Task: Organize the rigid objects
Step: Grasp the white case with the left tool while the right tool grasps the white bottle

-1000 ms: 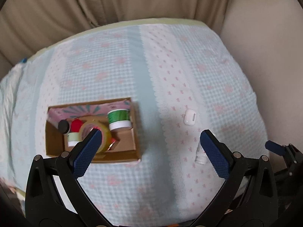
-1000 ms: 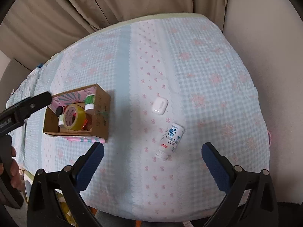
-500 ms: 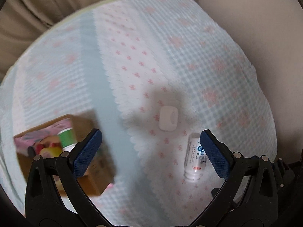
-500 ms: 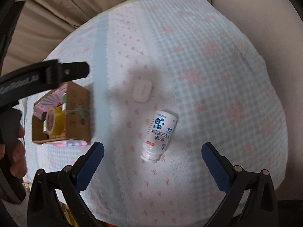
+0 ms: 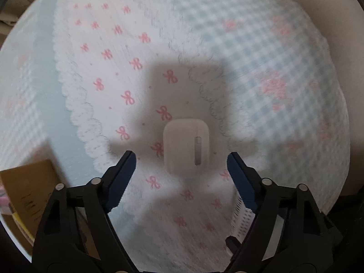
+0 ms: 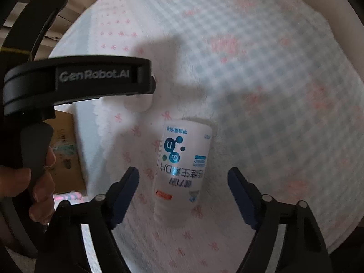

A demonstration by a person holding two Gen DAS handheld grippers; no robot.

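A white earbud case (image 5: 186,145) lies on the patterned cloth, just ahead of and between the fingers of my open left gripper (image 5: 180,161). A white bottle with blue print (image 6: 182,166) lies on its side, its cap end between the fingers of my open right gripper (image 6: 183,177). In the right wrist view the left gripper's black body (image 6: 77,77) hovers above the earbud case (image 6: 138,104) and hides most of it. The cardboard box (image 5: 27,188) sits at the left; it also shows in the right wrist view (image 6: 66,157).
The table is round, covered by a blue check and pink bow cloth (image 5: 261,56), with its edge close on the right. A hand (image 6: 25,186) holds the left gripper's handle. A beige wall (image 6: 336,4) stands behind the table.
Both grippers have dropped down and forward. The left one closed in on the earbud case and its fingers narrowed a little. The right one closed in on the bottle.
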